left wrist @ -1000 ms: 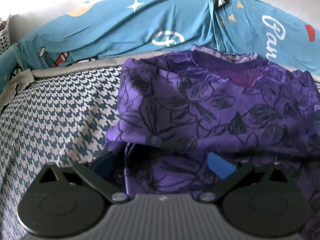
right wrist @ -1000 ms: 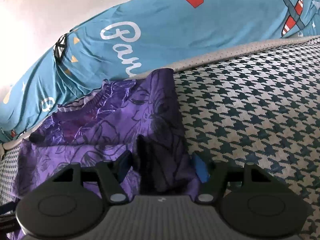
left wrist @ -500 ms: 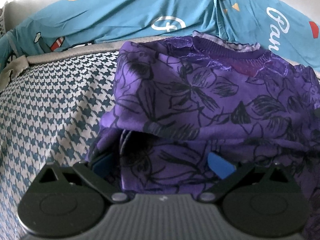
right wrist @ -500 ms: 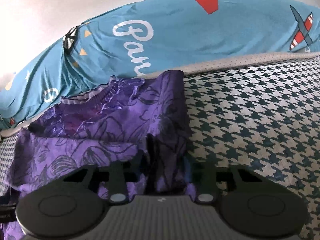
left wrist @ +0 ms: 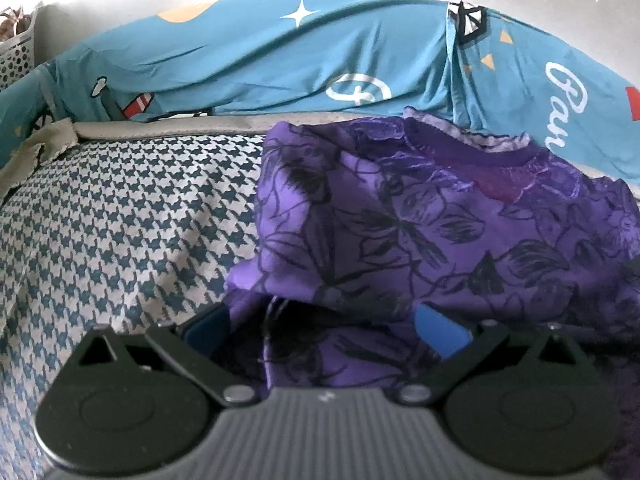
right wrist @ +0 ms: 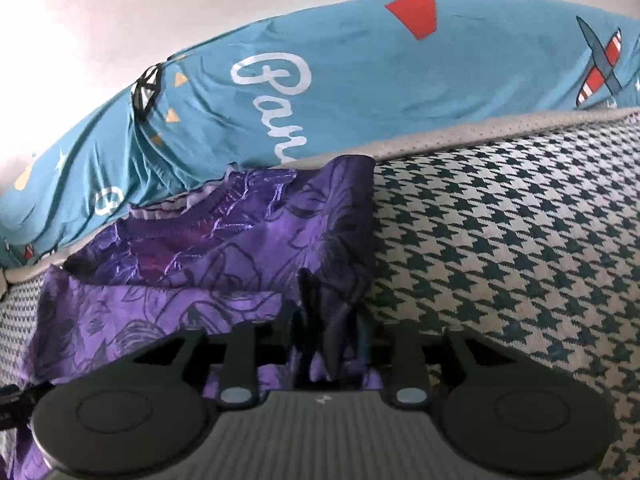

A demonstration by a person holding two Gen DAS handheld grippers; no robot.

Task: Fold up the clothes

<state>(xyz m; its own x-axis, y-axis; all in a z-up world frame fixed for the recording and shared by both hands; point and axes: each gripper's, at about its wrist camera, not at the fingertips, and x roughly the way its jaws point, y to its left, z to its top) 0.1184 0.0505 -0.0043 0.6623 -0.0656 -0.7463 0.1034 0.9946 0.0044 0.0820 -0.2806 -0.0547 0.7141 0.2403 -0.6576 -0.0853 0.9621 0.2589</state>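
Observation:
A purple top with a black flower print [left wrist: 420, 220] lies partly folded on the houndstooth bed cover [left wrist: 120, 220], its neckline towards the back. My left gripper [left wrist: 324, 328] is open at the top's near left edge, with its blue pads [left wrist: 440, 332] wide apart and loose cloth lying between them. In the right wrist view my right gripper [right wrist: 332, 344] has its jaws close together on a bunched fold at the near right edge of the purple top [right wrist: 224, 264]. Those jaws are opening slightly, with the cloth still pinched between them.
A long teal cushion with white lettering and plane prints [left wrist: 260, 60] [right wrist: 360, 80] runs along the back, against a pale wall. A white perforated basket [left wrist: 16, 52] stands at the far left. Bare houndstooth cover [right wrist: 500, 240] spreads right of the top.
The right gripper's jaws have come together on the fold of the purple top, which stood loose between them a second ago. The left gripper has stayed open in much the same place.

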